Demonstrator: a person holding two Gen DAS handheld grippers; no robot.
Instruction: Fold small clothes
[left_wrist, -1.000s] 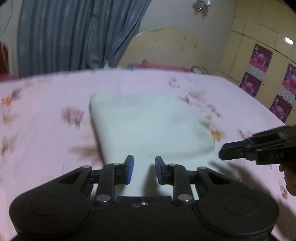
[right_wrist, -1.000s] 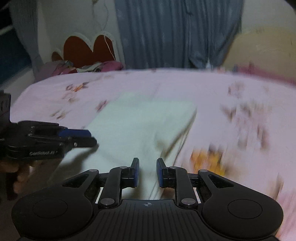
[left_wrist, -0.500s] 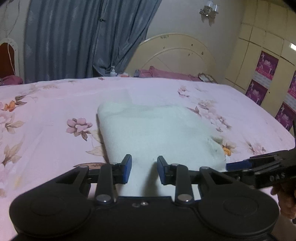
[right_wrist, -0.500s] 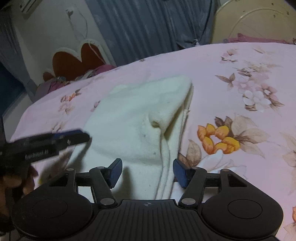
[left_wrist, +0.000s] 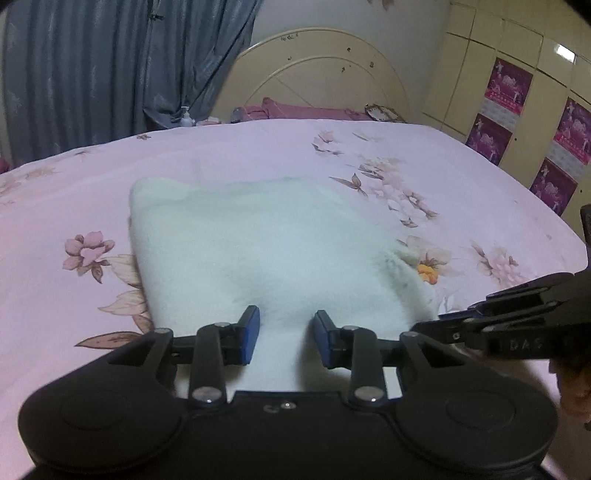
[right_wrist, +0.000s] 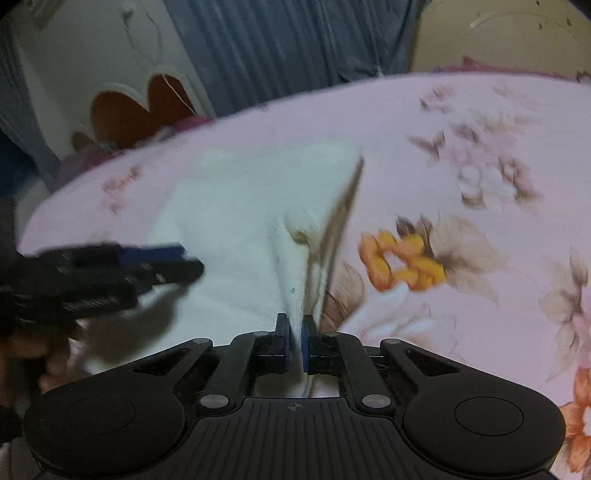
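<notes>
**Right jaws pinching the cloth's edge while the left ones wait over it**

Pink floral bedding (left_wrist: 229, 162) is serving as the work surface, with a cream headboard (left_wrist: 317, 74), a grey-blue curtain (left_wrist: 92, 66) and pale wardrobe doors carrying magenta posters (left_wrist: 508, 86) standing behind it. Lying flat near the middle of the bed is the task's thing, a small white garment (left_wrist: 258, 240) of soft, fleecy cloth, already looking doubled over, since a layered edge is showing along its right side in the right wrist view.

That layered edge is why the right gripper (right_wrist: 294, 343) is sitting where it is: its blue pads are clenching a thin ridge of the garment (right_wrist: 240, 206) at the near right corner, and the cloth is rising into a taut crease from the pinch. Gripping the corner rather than the middle is probably meant to let the whole side be carried across for the next fold.

The left gripper (left_wrist: 283, 338) is hovering over the garment's near edge with its jaws parted; white cloth is showing in the gap, but the pads are not pressing on it, so nothing is being held there. It is likely lining up to take the matching corner, so both ends lift evenly. A person's hand (right_wrist: 33, 350) is partly showing behind it in the right wrist view, blurred.
</notes>
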